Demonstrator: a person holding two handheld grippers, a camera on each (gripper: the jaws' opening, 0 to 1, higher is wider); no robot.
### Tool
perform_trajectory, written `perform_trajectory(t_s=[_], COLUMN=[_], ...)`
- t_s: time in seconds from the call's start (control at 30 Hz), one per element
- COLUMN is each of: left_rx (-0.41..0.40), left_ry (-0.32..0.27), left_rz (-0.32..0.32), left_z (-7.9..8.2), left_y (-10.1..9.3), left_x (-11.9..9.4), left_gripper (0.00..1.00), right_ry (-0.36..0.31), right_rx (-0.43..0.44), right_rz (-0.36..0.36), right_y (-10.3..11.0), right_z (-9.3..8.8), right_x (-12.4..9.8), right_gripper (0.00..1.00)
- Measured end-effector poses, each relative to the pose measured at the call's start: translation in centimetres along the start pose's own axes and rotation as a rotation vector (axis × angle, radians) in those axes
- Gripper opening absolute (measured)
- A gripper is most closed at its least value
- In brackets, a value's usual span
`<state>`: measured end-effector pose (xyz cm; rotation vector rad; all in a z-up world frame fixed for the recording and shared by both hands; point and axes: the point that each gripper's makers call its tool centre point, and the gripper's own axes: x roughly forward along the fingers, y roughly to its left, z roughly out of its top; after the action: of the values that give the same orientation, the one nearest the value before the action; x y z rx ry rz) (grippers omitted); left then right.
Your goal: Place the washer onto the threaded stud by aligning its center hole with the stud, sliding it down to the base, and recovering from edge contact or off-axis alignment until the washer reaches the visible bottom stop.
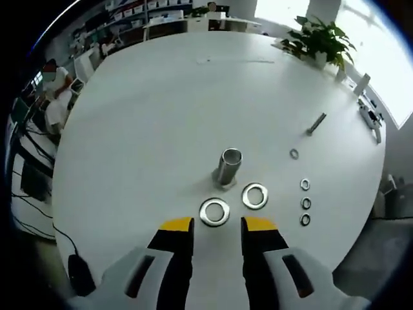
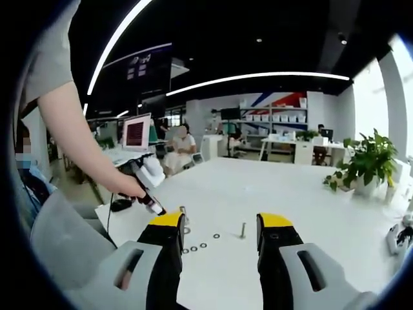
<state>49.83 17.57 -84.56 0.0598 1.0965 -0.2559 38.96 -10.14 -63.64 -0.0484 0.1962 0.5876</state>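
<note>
On the white table [image 1: 148, 116], stud [image 1: 228, 166], two washers [image 1: 214, 212], left gripper [image 1: 217, 226] open

Showing yellow tips on black-and-grey tongs [image 1: 217, 224], silver washers [image 1: 214, 212] and stud [image 1: 228, 166] shining against white bench [image 1: 148, 110].

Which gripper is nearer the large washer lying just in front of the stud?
Left. The left gripper hangs open right over the large washer; the right gripper is raised, well back.
</note>
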Motion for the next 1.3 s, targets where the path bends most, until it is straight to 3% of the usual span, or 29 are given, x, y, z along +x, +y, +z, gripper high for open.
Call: perform_trajectory(t_s=[0.37, 0.73, 1.13, 1.3], left_rx=[0.037, 0.078, 0.104, 0.107], left_ry=[0.051, 0.073, 0.124, 0.113], left_rz=[0.025, 0.040, 0.038, 0.045], left_z=[-0.3, -0.9, -1.7, -1.3], left_y=[0.1, -1.9, -2.2, -1.8], left_x=[1.1, 0.1, 0.2, 0.4], left_gripper=[0.27, 0.27, 0.27, 0.27], right_ry=[0.001, 0.002, 0.004, 0.002], right_rx=[-0.001, 0.002, 0.002, 0.007], right_rz=[-0.001, -0.010, -0.011, -0.011], right_y=[0.0, -0.2, -0.2, -0.2], right_z=[0.0, -0.1, -0.1, -0.1], right_x=[0.0, 0.0, 0.0, 0.0], right_gripper=[0.47, 0.47, 0.46, 0.46])
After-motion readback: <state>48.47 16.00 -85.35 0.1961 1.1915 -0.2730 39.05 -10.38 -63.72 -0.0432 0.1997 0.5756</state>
